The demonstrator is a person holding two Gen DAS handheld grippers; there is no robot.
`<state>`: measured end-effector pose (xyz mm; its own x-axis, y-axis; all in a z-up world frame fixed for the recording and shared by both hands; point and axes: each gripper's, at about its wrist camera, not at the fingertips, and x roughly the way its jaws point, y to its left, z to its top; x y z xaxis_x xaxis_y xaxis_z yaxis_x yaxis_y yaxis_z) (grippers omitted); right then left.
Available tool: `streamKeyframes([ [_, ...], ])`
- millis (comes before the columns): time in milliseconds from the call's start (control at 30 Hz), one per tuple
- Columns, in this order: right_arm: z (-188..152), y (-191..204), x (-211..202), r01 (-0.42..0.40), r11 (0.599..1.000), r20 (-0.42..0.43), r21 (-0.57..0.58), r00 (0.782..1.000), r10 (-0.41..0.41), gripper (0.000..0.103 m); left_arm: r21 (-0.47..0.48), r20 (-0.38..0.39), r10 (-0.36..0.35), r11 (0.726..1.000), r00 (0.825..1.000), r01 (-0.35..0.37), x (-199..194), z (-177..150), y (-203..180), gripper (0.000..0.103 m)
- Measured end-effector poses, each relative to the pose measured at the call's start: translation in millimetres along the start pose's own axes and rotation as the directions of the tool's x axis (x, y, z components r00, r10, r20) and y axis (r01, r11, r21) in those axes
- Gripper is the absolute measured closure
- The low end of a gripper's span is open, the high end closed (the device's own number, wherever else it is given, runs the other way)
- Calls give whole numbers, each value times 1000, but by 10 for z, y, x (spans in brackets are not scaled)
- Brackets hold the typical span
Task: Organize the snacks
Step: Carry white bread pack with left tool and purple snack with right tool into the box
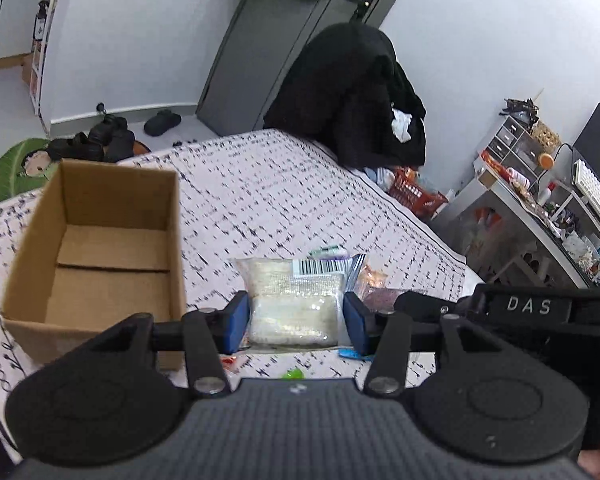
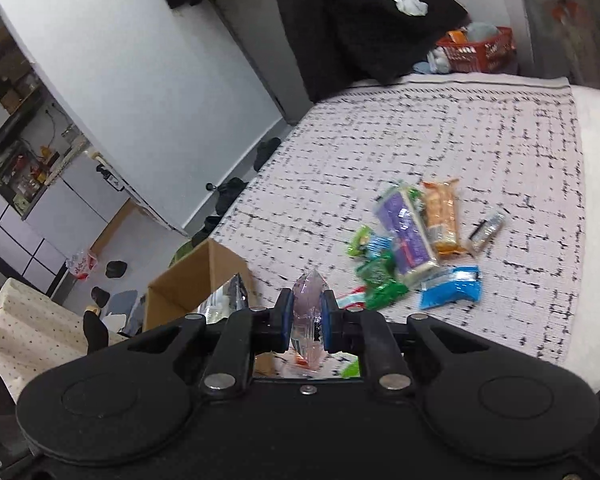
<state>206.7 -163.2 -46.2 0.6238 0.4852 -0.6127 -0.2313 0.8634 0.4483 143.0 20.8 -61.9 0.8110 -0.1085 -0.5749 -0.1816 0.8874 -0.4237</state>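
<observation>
L gripper clamped a clear pack; box sat just to its left, nearer than R gripper, which pinched a pouch.

Bed spread with a white cover crossed by black dashes. Open cardboard box resting on it, nothing visible inside. Well to the right of the box, a loose heap of snack packets: purple packet, orange packet touching it, blue packet, green packets, and a small silvery one, perhaps foil, blurred.
</observation>
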Motion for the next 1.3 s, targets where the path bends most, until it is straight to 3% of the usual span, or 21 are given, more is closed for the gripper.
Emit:
streamKeyframes([
  [300,-72,374,42,-54,998,51,-14,997,55,89,-63,8,25,998,1000,-24,-101,93,325,54],
  [500,-120,557,169,-51,998,41,-20,998,52,89,-105,17,46,994,999,-44,-146,171,547,54],
  [1033,-273,956,522,-76,995,-19,-68,997,75,89,-176,-51,158,971,986,-164,-25,270,1124,53],
  [1233,-288,1031,661,-86,993,-37,-75,996,84,88,-191,-74,185,962,980,-196,-7,277,1191,50],
  [1300,-282,1042,693,-91,993,-43,-73,995,88,88,-193,-64,176,964,982,-185,-33,302,1185,44],
])
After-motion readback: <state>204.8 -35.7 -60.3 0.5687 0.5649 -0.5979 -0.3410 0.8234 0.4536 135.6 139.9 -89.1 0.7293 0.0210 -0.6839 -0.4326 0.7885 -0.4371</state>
